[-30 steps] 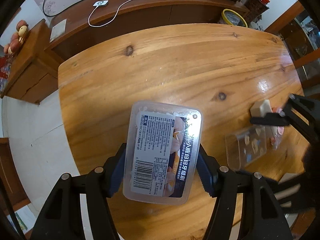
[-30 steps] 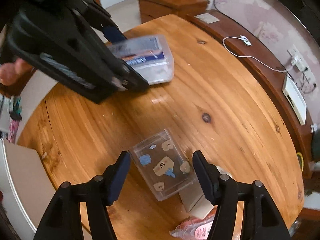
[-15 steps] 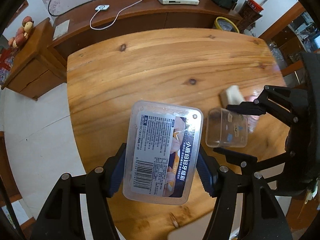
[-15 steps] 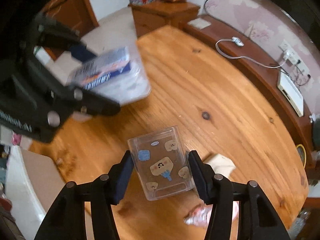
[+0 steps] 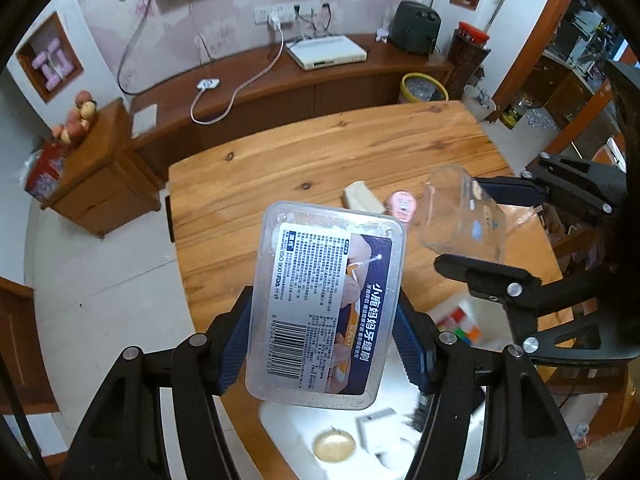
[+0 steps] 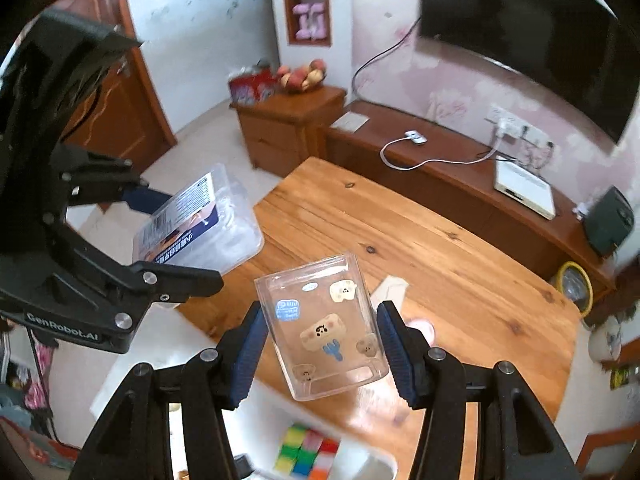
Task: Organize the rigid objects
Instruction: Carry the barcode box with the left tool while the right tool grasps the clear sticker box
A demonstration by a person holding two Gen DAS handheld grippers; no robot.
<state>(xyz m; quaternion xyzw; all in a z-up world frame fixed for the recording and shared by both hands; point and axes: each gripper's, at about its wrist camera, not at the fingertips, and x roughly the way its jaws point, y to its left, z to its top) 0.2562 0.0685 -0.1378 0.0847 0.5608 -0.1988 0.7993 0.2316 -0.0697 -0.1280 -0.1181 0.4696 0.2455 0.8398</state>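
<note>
Clear glossy plastic boxes [image 5: 324,300], varnished wood table [image 5: 280,168]

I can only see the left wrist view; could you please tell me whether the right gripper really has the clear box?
Observer: Yes. The right wrist view shows the right gripper with a blue pad against each side of the clear box, held off the table beside your labelled box.
Operator: Thank you. Is anything inside it?
Observer: It looks empty. There are only cartoon stickers and a blue label on its wall.
Operator: And what is below it?
Observer: A colourful cube sits in a white tray at the bottom of that view.
</note>
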